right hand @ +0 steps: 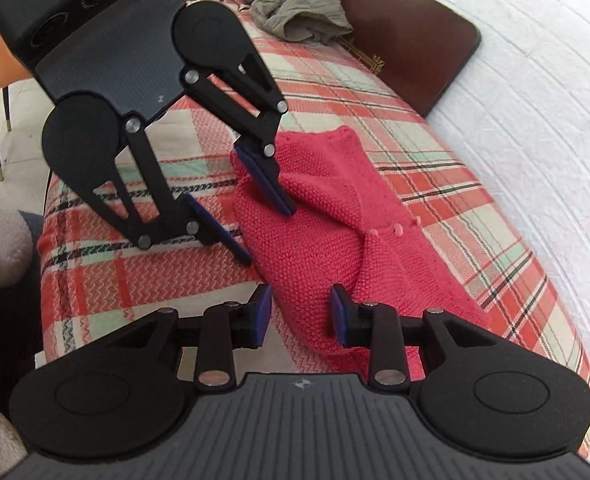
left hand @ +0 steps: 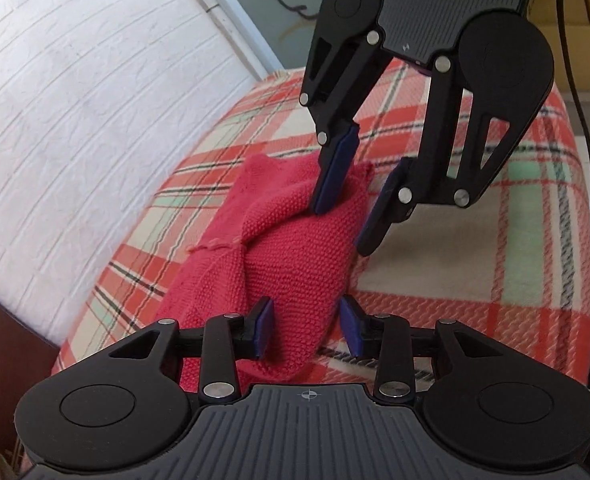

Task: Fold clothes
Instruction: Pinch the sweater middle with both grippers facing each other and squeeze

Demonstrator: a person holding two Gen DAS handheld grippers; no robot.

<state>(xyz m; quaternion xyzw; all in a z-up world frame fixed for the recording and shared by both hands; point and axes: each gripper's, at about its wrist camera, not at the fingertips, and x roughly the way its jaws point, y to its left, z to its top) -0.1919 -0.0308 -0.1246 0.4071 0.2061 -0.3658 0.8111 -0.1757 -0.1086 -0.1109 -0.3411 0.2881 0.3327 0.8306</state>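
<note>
Your left gripper (left hand: 307,330) has its jaws spread wide at one end of the red knitted garment (left hand: 295,260), and your right gripper (right hand: 301,314) is spread the same way at the other end, so neither one is pinching anything. That garment lies bunched in a long strip on the plaid blanket (right hand: 143,280), near the white wall (right hand: 535,100), and its long way runs straight from one gripper to the other, with each one close to its own end.
</note>
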